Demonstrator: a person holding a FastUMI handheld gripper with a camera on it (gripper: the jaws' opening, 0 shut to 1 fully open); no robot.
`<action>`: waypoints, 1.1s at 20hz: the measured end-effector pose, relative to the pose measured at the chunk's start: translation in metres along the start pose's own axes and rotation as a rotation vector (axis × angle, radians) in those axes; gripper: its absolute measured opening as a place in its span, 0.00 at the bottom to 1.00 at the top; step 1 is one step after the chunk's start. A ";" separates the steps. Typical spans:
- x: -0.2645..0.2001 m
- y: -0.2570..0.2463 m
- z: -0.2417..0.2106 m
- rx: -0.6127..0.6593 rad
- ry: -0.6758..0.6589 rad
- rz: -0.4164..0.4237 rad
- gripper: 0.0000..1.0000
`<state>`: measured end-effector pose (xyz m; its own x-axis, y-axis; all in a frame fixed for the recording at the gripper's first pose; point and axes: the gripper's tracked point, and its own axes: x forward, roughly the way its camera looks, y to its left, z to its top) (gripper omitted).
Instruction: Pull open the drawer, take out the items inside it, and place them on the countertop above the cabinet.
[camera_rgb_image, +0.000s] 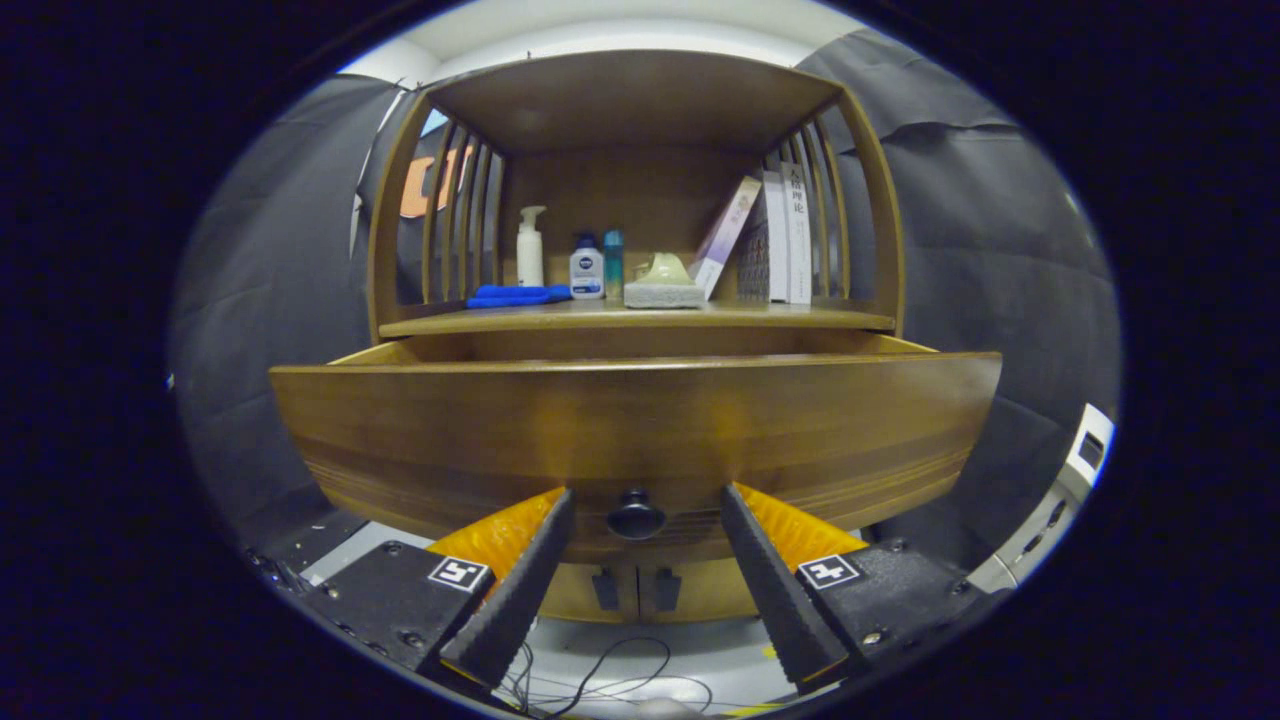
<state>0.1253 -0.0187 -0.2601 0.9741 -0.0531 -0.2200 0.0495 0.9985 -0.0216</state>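
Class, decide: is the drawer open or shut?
Open. The drawer front stands forward of the cabinet, its side walls showing. The gripper is open, straddling the knob.

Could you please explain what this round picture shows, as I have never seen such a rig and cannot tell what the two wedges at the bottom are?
The picture comes from a fisheye camera riding on a hand-held gripper, a two-finger tool that a person carries; there is no robot arm. The two wedges are its fingers, seen from behind and pointing forward. They stand open, with the drawer's dark round knob between their tips, neither finger pressing on it, so nothing is held.

Ahead is a wooden cabinet. Its drawer is pulled out towards the camera; what lies inside is hidden behind the drawer front. Above it is the countertop, carrying a folded blue cloth, a white pump bottle, two smaller bottles, a sponge-like block and some books leaning at the right.
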 end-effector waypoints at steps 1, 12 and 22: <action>0.010 0.002 -0.003 0.011 0.017 0.001 0.98; 0.082 0.005 0.017 0.005 0.030 -0.015 0.98; 0.111 0.008 0.019 0.009 0.046 -0.019 0.98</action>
<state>0.2378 -0.0163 -0.2657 0.9618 -0.0726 -0.2641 0.0704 0.9974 -0.0176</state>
